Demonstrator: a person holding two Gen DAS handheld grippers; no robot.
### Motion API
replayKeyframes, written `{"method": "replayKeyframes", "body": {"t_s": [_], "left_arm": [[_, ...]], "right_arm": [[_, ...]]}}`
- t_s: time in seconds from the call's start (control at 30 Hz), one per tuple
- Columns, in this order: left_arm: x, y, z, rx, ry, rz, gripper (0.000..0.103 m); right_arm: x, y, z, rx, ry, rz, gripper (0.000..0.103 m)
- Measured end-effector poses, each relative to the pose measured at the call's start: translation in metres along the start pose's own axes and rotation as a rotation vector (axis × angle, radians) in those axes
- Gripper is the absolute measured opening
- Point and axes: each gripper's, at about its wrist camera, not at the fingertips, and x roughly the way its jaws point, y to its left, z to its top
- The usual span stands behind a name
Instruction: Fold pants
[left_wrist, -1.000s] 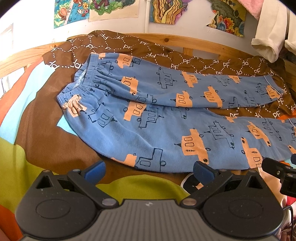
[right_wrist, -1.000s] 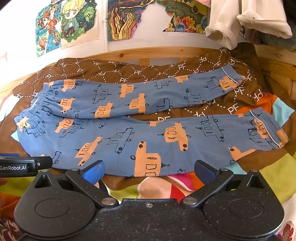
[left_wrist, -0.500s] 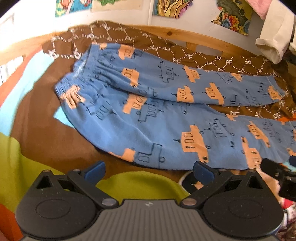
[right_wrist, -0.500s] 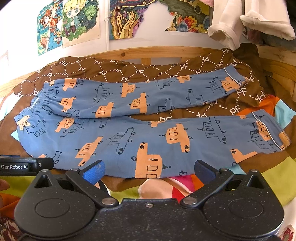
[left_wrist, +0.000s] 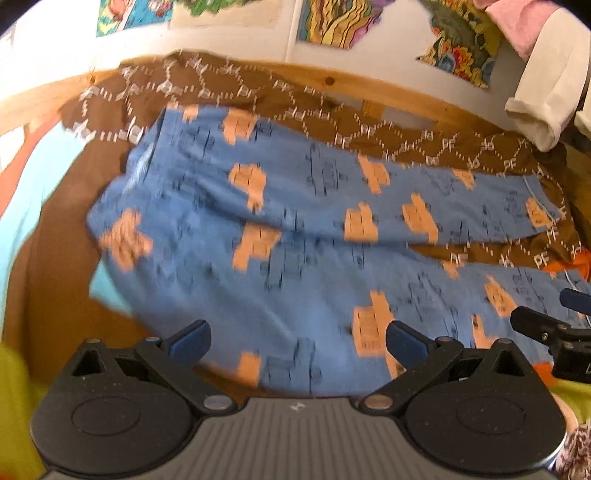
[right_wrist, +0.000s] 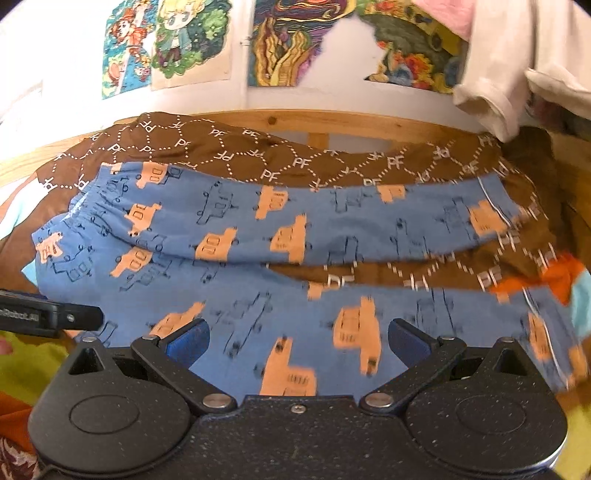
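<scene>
Blue pants (left_wrist: 295, 229) with orange and outlined truck prints lie spread flat on the bed, waistband to the left, both legs running right with a gap between them. They also show in the right wrist view (right_wrist: 280, 236). My left gripper (left_wrist: 297, 338) is open and empty, over the near edge of the near leg by the seat. My right gripper (right_wrist: 295, 339) is open and empty, over the near leg further right. Each gripper shows at the edge of the other's view.
A brown bedspread (right_wrist: 221, 147) with white "PF" hexagons lies under the pants, with a wooden bed rail (right_wrist: 332, 122) behind it. Posters hang on the wall. Pale clothes (right_wrist: 517, 74) hang at the upper right. Yellow-green and orange bedding (left_wrist: 11, 406) lies near me.
Both grippers have moved forward and down toward the pants; the near leg's edge now lies between their fingers. The jaws stay open. The pants have not moved.
</scene>
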Motion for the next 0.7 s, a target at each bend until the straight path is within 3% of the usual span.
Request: {"method": "replayKeyframes", "body": {"t_s": [0.23,0.4,0.57,0.7], "left_arm": [[0.015,0.012,0.081,0.088,-0.152,0.021,0.103],[0.035,0.025,0.144,0.136,-0.210,0.069,0.103],[0.084,0.028,0.190,0.377,-0.172,0.103,0.103],[0.128,0.026,0.207,0.552,-0.055,0.076,0.103]], "right_arm": [[0.046,-0.040,0.052,0.015,0.061,0.114,0.102],[0.077,-0.073,0.107,-0.003,-0.035,0.093,0.102],[0.142,-0.096,0.152,-0.138,0.028,0.166,0.102],[0.198,-0.105,0.182,-0.260,0.116,0.290,0.102]]}}
